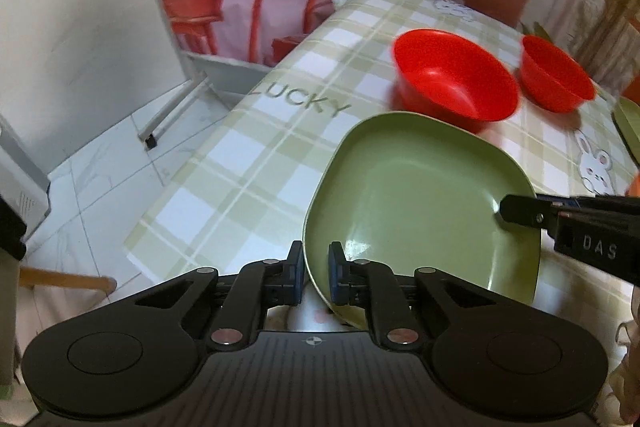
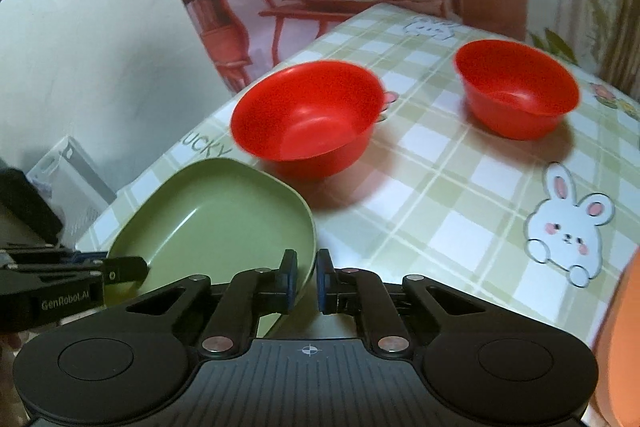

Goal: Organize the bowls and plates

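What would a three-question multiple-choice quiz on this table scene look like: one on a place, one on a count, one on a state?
1. Where is the green plate relative to the red bowls?
A. Nearer the tools
B. Behind the bowls
C. Inside a bowl

2. How many red bowls stand on the table?
A. One
B. Two
C. Four

3. What is happening to the plate?
A. It lies untouched
B. One tool grips it
C. Both tools grip its rim

Answers:
1 A: the plate sits nearest both cameras, with the bowls beyond.
2 B: a near bowl and a far bowl.
3 C: the left tool and right tool each straddle the rim.
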